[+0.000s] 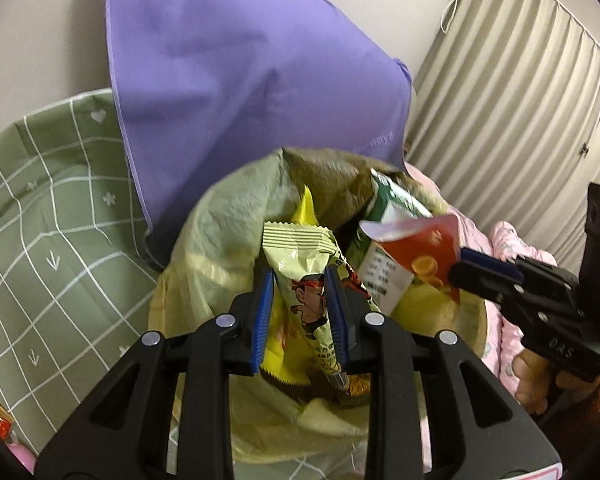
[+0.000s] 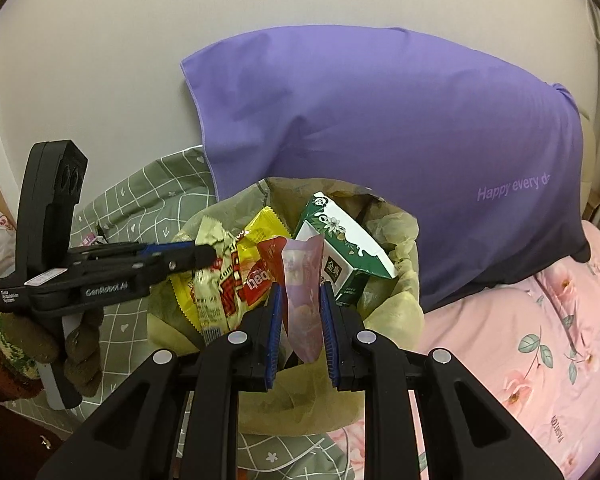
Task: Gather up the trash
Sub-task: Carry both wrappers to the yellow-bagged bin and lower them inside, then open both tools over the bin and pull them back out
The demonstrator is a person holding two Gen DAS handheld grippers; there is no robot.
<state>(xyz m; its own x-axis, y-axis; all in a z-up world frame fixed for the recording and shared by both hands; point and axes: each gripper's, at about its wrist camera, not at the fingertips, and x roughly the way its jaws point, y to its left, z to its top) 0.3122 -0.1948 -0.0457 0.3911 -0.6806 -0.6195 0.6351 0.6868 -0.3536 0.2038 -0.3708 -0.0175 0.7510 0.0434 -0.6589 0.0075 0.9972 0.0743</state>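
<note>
Crinkled wrappers hang over the bin bag (image 1: 204, 240), each hand-held gripper narrowed on one: left (image 1: 300, 312) a cartoon wrapper (image 1: 304, 276), right (image 2: 300, 328) a red packet (image 2: 302, 280), poised for dropping.

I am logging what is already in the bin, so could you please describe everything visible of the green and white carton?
The green and white carton is a box of what looks like coated card, dark green with white floral print and a printed label panel. It stands tilted in the far side of the bin bag, top corner poking above the rim. It looks opened or crushed at the top. Wrappers lean beside it; neither gripper touches it.
</note>
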